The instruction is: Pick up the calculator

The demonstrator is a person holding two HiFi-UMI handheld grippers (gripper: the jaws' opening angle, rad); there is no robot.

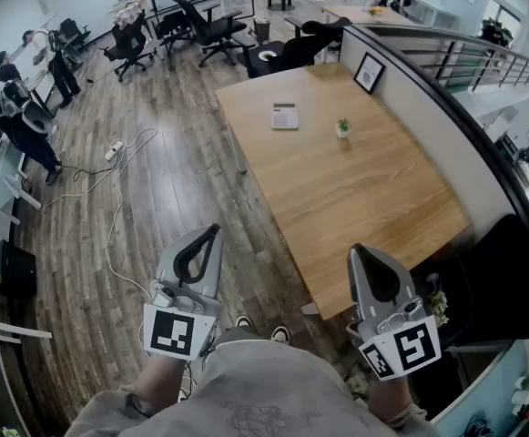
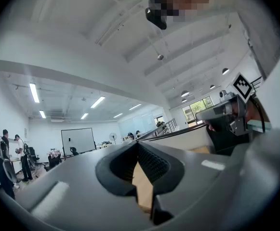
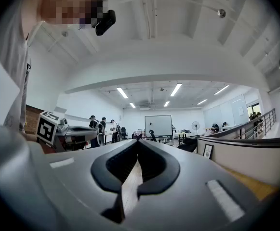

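Note:
The calculator (image 1: 284, 116) is a flat white slab with rows of grey keys. It lies on the far part of the wooden table (image 1: 364, 198), well away from both grippers. My left gripper (image 1: 215, 229) is held level over the floor, left of the table's near corner. Its jaws meet at the tip with nothing between them (image 2: 138, 144). My right gripper (image 1: 354, 249) hovers over the table's near edge, jaws shut and empty (image 3: 139, 141). Neither gripper view shows the calculator.
A small potted plant (image 1: 342, 127) stands right of the calculator, and a framed picture (image 1: 369, 72) leans on the partition at the far right. Office chairs (image 1: 211, 27) stand beyond the table. A cable (image 1: 118, 198) trails over the wood floor. People (image 1: 14, 107) stand far left.

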